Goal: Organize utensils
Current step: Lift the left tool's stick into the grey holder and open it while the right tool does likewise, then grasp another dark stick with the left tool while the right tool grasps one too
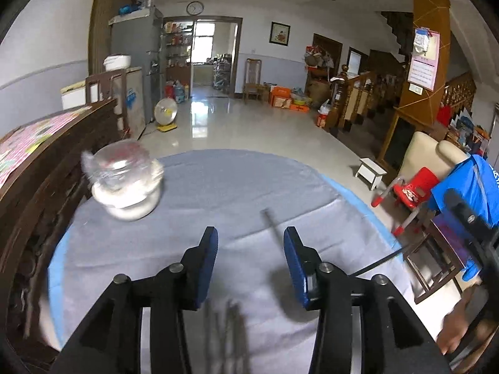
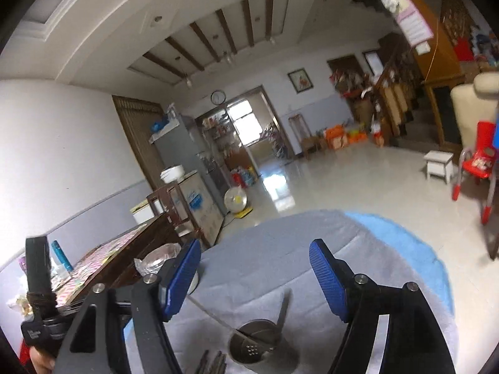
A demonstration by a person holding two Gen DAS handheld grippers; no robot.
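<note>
Grey cloth covers table (image 1: 237, 187), below both tongs. Left tongs (image 1: 248, 240): spread wide, holding nothing; glass jar (image 1: 126, 180) ahead-left. Right tongs (image 2: 254, 260): spread wide, holding nothing; steel utensil cup (image 2: 255, 347) below between blue pads, utensil handles (image 2: 282, 311) leaning inside; loose utensils (image 2: 212, 363) beside cup.

Glass jar (image 1: 124, 180) motion-blurred, dark utensils (image 1: 227, 336) smeared at bottom edge, metal holder (image 2: 254, 347) base cut off
</note>
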